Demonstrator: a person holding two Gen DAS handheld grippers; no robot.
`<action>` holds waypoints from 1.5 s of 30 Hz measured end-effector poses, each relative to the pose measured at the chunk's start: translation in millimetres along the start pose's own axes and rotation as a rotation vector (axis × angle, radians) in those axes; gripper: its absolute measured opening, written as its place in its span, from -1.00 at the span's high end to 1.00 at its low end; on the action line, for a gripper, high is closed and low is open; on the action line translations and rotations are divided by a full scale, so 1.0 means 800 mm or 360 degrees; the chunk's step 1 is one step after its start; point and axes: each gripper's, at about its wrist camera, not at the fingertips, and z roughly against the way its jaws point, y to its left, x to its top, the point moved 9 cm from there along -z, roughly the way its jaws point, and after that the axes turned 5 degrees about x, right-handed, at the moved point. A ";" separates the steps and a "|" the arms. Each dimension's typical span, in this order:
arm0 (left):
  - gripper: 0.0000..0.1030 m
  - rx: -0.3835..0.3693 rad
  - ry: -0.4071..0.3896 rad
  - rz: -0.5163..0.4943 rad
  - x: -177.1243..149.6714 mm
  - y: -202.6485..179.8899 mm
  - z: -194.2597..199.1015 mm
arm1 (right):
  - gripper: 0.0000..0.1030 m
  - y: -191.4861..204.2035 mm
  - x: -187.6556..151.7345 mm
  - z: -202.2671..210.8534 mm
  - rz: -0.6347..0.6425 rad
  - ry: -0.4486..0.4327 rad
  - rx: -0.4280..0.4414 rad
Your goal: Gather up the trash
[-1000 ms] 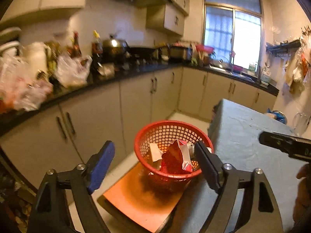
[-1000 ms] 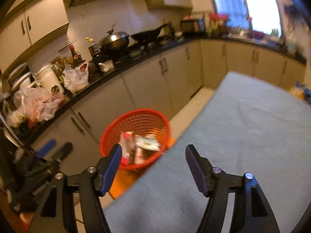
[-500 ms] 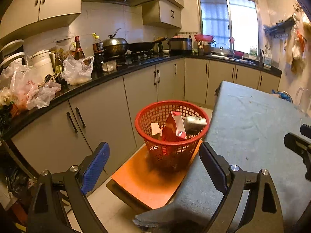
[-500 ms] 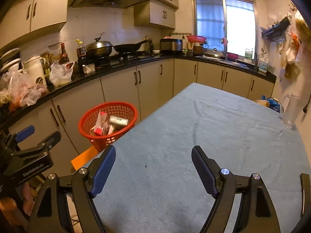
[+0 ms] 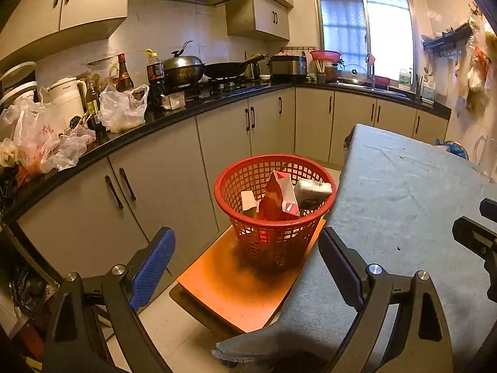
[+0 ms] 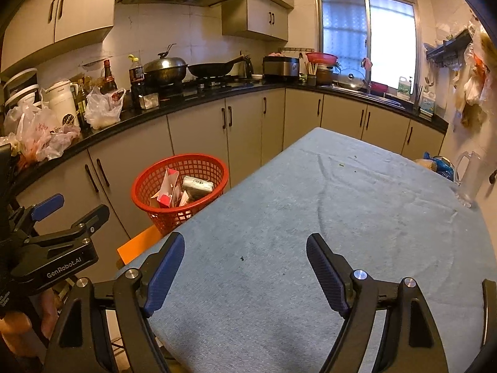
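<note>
The red basket [image 5: 275, 208] stands on an orange stool [image 5: 245, 283] drawn up against the long edge of the worktop [image 5: 400, 205], its rim roughly level with the cloth-covered top; that placing looks deliberate, since anything lifted off the cloth need only travel a short way sideways before it can be dropped in. The trash lies inside it: a red and white carton [image 5: 279, 197] leaning upright near the middle, a crumpled grey wrapper [image 5: 312, 188] resting against the rim on the worktop side, and a small pale scrap of paper [image 5: 248, 200] beside the carton. The carton's top is torn open and its sides are creased; the wrapper is squashed flat-ish (its print is too small to read).

The left gripper [image 5: 245, 261] points down toward the basket with its jaws wide and nothing between them. The right gripper [image 6: 245, 258] hangs over the blue-grey cloth, its jaws likewise wide and empty, with only a few dark specks on the fabric ahead of it.

Judging by the bare cloth, the collecting seems close to done or finished. A clear jug [image 6: 469, 180] stands at the far corner of the worktop, near a blue bag [image 6: 442, 166] beyond the edge, and neither reads plainly as trash.
</note>
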 end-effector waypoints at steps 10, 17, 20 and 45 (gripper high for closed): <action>-0.80 0.0007 0.0007 0.0020 -0.004 0.006 -0.004 | -0.65 0.005 -0.003 -0.006 0.0014 0.0027 0.0007; -0.80 0.0010 0.0014 0.0034 -0.004 0.011 -0.007 | -0.65 0.005 -0.003 -0.010 0.0010 0.0046 0.0004; -0.80 0.0013 0.0013 0.0032 -0.005 0.010 -0.006 | -0.65 0.005 -0.003 -0.011 0.0017 0.0050 0.0005; -0.80 0.0021 0.0014 0.0040 -0.007 0.012 -0.002 | -0.66 0.002 -0.013 -0.015 0.0034 0.0081 0.0011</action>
